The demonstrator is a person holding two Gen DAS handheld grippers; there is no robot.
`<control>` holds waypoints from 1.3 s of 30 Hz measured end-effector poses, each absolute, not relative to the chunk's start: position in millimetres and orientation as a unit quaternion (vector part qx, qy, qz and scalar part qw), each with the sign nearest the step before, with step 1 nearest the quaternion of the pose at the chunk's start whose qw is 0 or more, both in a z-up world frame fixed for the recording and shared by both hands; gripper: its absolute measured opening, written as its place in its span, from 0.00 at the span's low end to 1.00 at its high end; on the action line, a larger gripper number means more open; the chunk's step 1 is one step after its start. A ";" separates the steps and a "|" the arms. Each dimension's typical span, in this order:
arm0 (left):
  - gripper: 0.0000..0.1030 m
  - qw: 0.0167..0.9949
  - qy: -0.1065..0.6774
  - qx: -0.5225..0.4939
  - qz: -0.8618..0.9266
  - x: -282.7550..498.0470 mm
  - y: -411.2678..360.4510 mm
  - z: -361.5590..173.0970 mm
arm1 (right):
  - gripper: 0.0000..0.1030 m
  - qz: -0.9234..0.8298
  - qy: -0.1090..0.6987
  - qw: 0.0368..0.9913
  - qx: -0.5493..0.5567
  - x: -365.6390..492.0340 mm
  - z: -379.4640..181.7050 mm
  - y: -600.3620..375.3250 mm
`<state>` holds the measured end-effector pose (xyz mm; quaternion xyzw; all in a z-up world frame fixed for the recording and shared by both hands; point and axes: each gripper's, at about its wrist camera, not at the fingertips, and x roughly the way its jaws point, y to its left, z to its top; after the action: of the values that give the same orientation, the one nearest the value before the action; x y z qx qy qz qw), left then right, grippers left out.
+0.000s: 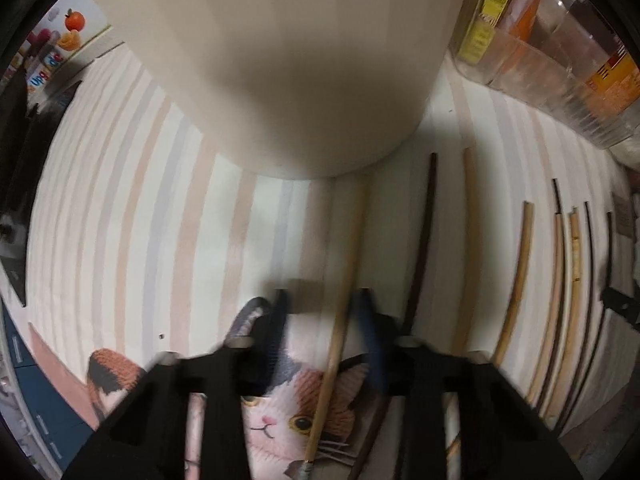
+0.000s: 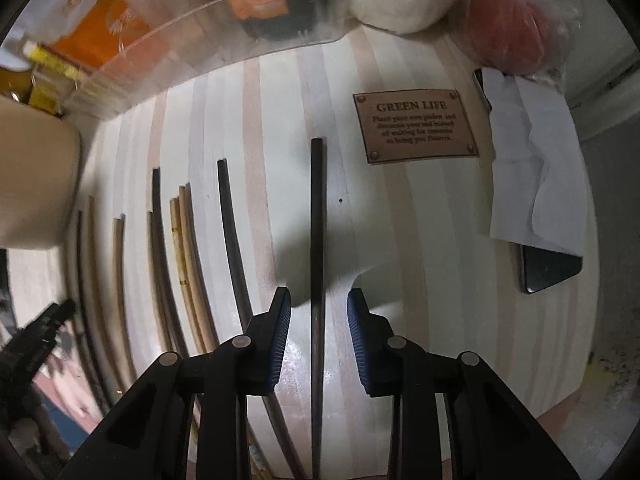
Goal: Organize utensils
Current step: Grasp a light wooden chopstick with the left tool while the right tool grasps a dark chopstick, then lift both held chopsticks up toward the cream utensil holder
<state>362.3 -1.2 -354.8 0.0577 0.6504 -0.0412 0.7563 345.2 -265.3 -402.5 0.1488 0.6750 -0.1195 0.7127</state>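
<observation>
Several chopsticks, light wood and dark, lie in a row on a striped cloth. In the left wrist view my left gripper (image 1: 322, 300) is open around a light wooden chopstick (image 1: 346, 276) that runs between its fingers toward a large cream holder (image 1: 280, 60) just ahead. In the right wrist view my right gripper (image 2: 318, 300) is open around a dark chopstick (image 2: 317, 220) lying on the cloth. More chopsticks (image 2: 188, 248) lie to its left, and the cream holder (image 2: 36, 184) stands at far left.
A clear plastic bin (image 2: 192, 28) with orange and yellow packets stands at the back. A leather "GREEN LIFE" label (image 2: 416, 128), white paper (image 2: 532, 168) over a dark phone (image 2: 548, 272) and a bagged red item (image 2: 508, 28) lie right. A cat print (image 1: 296, 412) lies under my left gripper.
</observation>
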 end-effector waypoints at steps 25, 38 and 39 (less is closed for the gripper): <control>0.09 0.724 0.689 -0.009 -0.022 296.7 83.2 -364.8 | 0.10 -0.098 0.726 0.669 0.123 307.8 -397.4 -217.0; 0.04 0.739 0.672 0.029 -0.031 311.0 32.9 -364.4 | 0.07 -0.122 0.730 0.666 0.099 348.7 -407.7 -214.1; 0.04 0.739 0.672 0.028 -0.031 316.0 21.7 -369.1 | 0.06 -0.123 0.726 0.670 0.096 346.7 -407.7 -212.1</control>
<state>316.0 21.7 -369.1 0.0276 0.6724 -0.0310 0.7390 346.7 -212.1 -407.7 0.0961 0.7261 -0.1227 0.6697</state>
